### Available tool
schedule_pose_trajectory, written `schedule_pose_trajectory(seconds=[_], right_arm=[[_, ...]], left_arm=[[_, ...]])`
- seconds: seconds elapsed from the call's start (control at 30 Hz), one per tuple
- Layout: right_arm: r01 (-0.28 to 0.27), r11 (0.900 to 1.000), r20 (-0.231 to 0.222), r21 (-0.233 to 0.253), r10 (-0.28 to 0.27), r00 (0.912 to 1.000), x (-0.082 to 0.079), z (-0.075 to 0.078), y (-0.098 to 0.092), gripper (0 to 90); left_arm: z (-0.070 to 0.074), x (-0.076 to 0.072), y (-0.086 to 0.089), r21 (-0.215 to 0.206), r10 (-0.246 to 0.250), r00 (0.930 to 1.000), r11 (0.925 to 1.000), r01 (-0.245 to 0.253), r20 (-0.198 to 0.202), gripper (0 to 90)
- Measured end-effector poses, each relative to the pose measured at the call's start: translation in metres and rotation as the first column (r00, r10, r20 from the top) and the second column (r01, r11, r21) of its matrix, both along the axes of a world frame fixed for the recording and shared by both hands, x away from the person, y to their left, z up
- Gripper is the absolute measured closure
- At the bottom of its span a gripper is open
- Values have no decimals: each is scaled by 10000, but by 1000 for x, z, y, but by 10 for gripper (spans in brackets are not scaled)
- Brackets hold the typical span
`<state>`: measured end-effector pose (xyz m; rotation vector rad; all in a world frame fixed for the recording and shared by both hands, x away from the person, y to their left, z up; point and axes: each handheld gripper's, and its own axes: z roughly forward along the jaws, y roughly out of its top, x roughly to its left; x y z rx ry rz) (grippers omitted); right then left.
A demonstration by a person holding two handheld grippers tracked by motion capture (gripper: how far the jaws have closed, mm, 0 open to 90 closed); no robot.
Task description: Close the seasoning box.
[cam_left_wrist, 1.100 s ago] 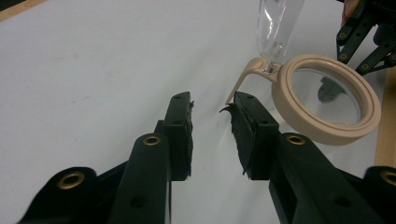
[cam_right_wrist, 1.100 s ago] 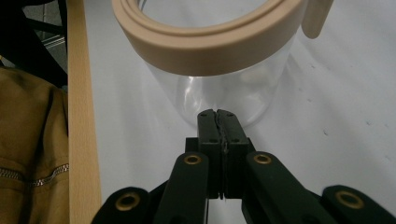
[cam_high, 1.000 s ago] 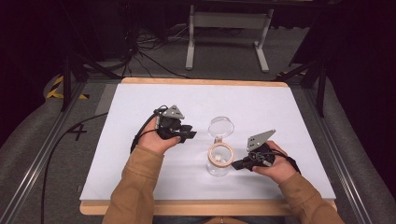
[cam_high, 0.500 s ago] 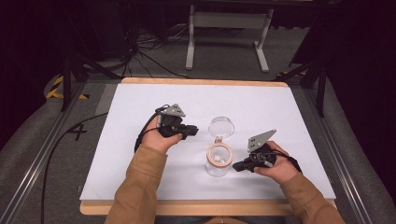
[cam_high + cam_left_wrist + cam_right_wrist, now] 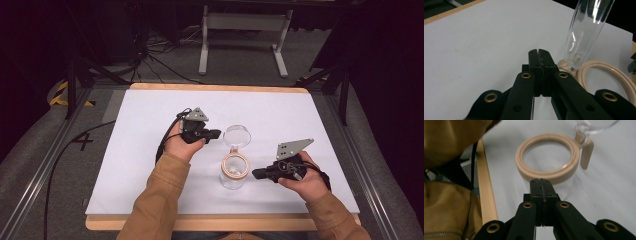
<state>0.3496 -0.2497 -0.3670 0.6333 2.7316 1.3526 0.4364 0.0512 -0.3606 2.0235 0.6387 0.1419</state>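
A clear glass jar (image 5: 233, 175) with a tan rim ring (image 5: 546, 157) stands open on the white table. Its clear hinged lid (image 5: 236, 135) is swung up behind it and shows again as the lid (image 5: 586, 32) at the upper right of the left gripper view. My left gripper (image 5: 216, 134) is shut with nothing in it, its tips just left of the lid. My right gripper (image 5: 256, 174) is shut and empty too, its tips close to the jar's right side. Both pairs of jaws, the left gripper (image 5: 539, 53) and the right gripper (image 5: 540, 182), are pressed together.
The white tabletop (image 5: 150, 150) has a wooden edge (image 5: 210, 222) at the front. A tan sleeve (image 5: 451, 142) of the left arm crosses the near left. Metal frame legs (image 5: 240, 30) and cables (image 5: 150, 55) lie on the floor beyond the table.
My left gripper has drawn back slightly to the left, away from the lid. The jar and my right gripper have stayed in place.
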Motion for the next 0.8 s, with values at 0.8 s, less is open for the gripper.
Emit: schedule_pose_trajectory(seconds=[0.8], right_arm=[[1322,9683,976,2120,-1555,9830,9,-10,10,900]], left_arm=[[5,-7,-3,-96,-310,9985,9995,314,440,894]])
